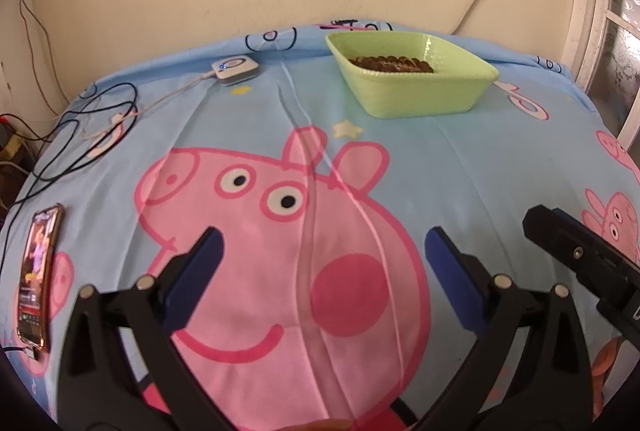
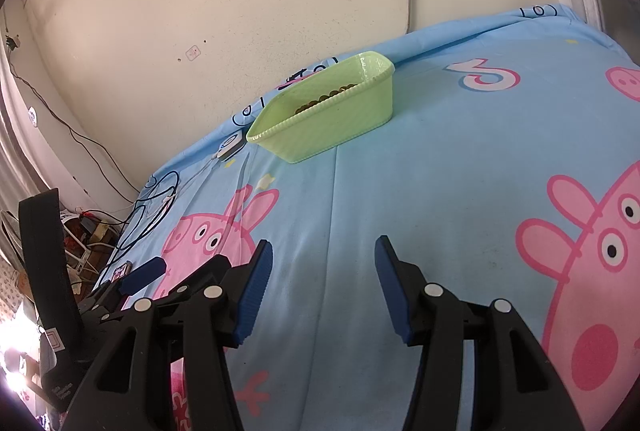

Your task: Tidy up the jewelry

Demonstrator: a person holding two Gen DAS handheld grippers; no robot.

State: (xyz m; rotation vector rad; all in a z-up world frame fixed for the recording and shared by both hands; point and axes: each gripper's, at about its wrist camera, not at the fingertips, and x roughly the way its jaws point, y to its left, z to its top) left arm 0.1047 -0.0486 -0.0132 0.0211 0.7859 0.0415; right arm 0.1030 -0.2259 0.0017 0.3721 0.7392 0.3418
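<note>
Left wrist | both hand-held grippers spread, empty | phone left | green basket far, unobstructed

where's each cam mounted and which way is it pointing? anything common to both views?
Left wrist: on the left tongs, angled down over the bedsheet toward the wall; own open blue pads, right tongs' tip at right.
Right wrist: on the right tongs, angled down, aimed left of the green basket; own open pads, left tongs at lower left.
Shared: basket holding beaded jewelry, white device, cables, taped wall.
</note>
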